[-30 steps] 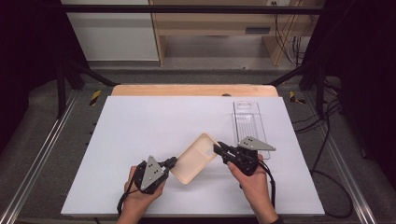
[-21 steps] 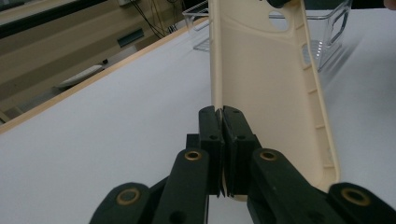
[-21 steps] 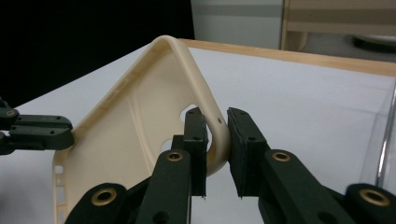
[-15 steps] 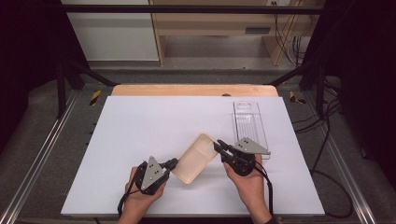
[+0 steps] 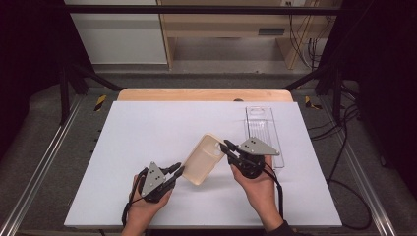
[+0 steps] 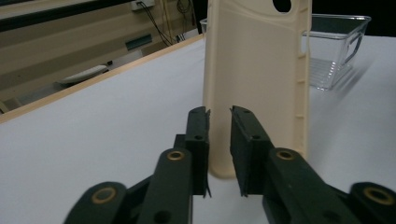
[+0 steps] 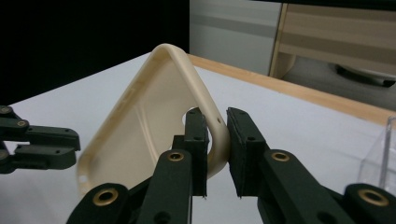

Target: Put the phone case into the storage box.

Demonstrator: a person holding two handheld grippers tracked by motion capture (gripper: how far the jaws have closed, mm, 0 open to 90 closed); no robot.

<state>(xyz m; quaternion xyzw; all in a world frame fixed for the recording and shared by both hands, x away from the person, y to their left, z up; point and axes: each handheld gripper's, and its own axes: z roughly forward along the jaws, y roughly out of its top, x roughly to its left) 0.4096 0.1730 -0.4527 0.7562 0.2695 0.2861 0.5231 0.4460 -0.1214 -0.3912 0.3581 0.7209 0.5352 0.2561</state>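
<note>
A cream phone case hangs tilted over the white table, held up at its top corner. My right gripper is shut on that corner, beside the camera hole; in the right gripper view the case slopes down to the left from my right gripper. My left gripper sits at the case's lower end. In the left gripper view the case stands just beyond my left gripper, whose jaws are slightly apart with nothing clamped. That same left gripper appears at the left of the right gripper view.
A clear plastic tray lies on the table right of the case, also seen as the tray and the tray. A wooden strip runs along the table's far edge. Cables lie on the floor at the right.
The right gripper and the case's top corner have risen a little and shifted slightly left. The left gripper has barely moved.
</note>
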